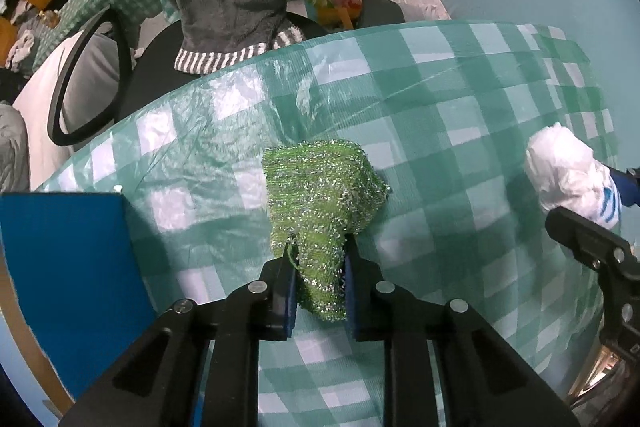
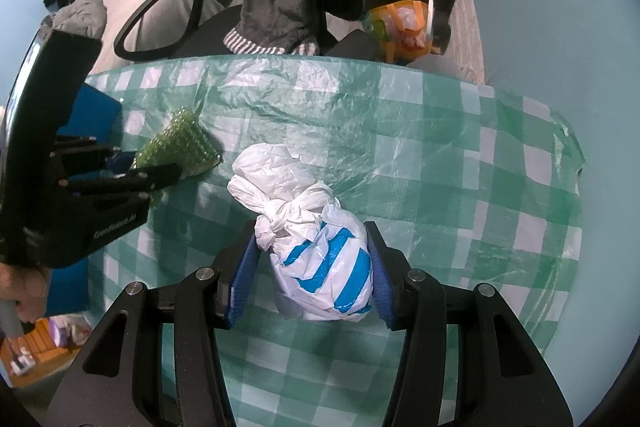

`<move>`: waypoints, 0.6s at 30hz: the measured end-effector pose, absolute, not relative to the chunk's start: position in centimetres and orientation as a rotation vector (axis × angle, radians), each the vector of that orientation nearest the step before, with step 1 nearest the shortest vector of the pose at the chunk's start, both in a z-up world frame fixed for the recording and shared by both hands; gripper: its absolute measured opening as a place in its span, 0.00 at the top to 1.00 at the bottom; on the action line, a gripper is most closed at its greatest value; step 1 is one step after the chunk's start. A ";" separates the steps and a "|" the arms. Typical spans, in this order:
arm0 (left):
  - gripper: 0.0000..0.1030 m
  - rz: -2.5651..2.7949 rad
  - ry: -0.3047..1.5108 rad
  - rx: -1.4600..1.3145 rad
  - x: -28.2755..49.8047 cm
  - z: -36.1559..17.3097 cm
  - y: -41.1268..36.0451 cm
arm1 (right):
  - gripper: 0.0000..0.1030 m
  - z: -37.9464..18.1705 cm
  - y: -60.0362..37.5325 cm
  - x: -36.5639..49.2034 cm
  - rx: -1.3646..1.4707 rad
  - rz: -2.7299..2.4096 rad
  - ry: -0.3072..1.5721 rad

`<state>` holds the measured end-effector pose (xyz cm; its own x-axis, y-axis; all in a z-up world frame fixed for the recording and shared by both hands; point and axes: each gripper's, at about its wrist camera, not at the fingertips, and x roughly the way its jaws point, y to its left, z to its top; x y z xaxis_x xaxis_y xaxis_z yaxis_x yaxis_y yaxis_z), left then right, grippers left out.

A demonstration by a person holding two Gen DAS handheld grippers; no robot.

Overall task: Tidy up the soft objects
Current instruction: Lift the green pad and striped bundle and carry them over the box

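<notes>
Both grippers are loaded, nothing sorted yet as far as these views show. Left gripper point(image 1: 320, 287), pointing down at the table, has its blue pads squeezed in tight on the near end of a sparkly green mesh scrubber pad point(image 1: 324, 203); the rest of it sticks out past the fingertips and looks to sag toward the green-and-white checked plastic tablecloth point(image 1: 460, 99), though I can't tell whether it's clear of the cloth. Right gripper point(image 2: 316, 267) sits roughly half open w/ a knotted white plastic bag with blue stripes point(image 2: 320, 259) between its blue pads; the right-hand pad is against the bag, the left-hand one looks just apart from it, so the grip seems light, can't confirm it's firm. The bag's knot and crumpled top poke fwd over the cloth. In the right wrist view the scrubber and left gripper are up and to the left of the bag, apart from it. A flat blue box or bin point(image 1: 68, 267) sits at the table's left edge, just beside the left gripper; probably the drop spot, but that's a guess. Progress: early to mid. Both soft items picked, neither placed. Left to do: carry each to its destination and release. No other loose soft items visible on the cloth.
</notes>
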<state>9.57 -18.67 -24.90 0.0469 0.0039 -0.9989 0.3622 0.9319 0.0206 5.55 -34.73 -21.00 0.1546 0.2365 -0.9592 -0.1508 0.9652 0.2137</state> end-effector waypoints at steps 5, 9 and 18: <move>0.82 -0.285 1.487 0.271 8.8 -23.6 -18.2 | 0.51 -20.2 -34.4 5.2 0.067 0.279 1.377; 0.82 -0.293 1.465 0.233 8.1 -21.9 -17.6 | 0.51 -19.3 -34.0 4.8 0.062 0.280 1.367; 0.82 -0.325 1.392 0.218 5.9 -17.4 -16.9 | 0.51 -16.0 -33.0 4.0 0.067 0.288 1.323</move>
<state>5.90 -16.92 -17.36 0.1446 -0.0962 -0.9848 0.3503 0.9358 -0.0400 3.98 -32.96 -16.05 0.2157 0.2458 -0.9450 -0.1699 0.9625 0.2115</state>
